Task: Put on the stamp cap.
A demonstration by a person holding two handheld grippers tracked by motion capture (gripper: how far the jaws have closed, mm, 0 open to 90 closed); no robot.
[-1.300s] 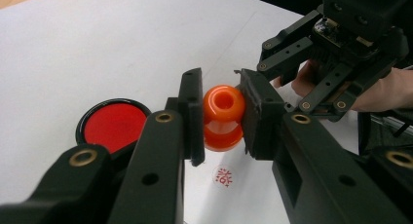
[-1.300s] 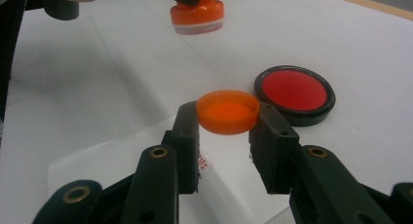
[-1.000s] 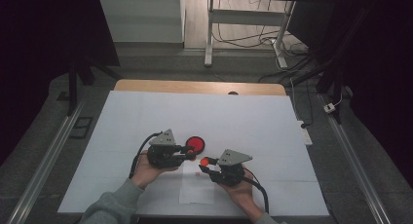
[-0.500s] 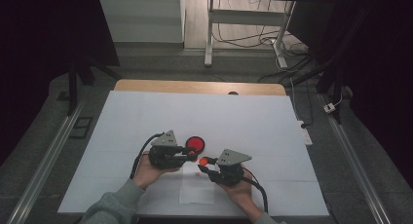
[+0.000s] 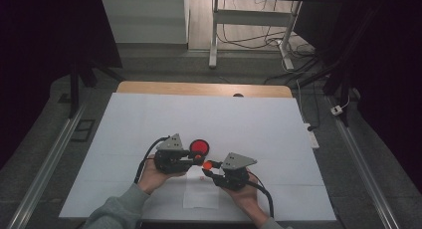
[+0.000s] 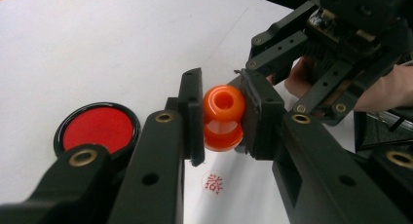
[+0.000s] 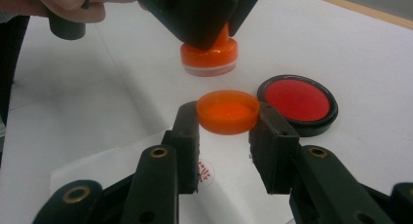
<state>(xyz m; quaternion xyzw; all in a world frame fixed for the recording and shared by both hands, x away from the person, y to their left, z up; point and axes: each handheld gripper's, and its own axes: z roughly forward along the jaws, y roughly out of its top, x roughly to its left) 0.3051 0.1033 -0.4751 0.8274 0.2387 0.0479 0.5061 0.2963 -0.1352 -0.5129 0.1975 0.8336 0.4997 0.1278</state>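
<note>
Unmoved since a second ago. Left gripper clamped on orange stamp, right gripper clamped on orange cap, held above stamped paper, beside red ink pad.

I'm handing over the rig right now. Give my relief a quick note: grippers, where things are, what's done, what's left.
Left gripper: shut on the orange stamp, held above the paper.
Right gripper: shut on the stamp's orange cap, open side up, just below the stamp.
Red ink pad: open on the table, beside the grippers.
Done: a red stamp mark is on the paper.
Left, probably: fit cap onto stamp, set it down.
</note>
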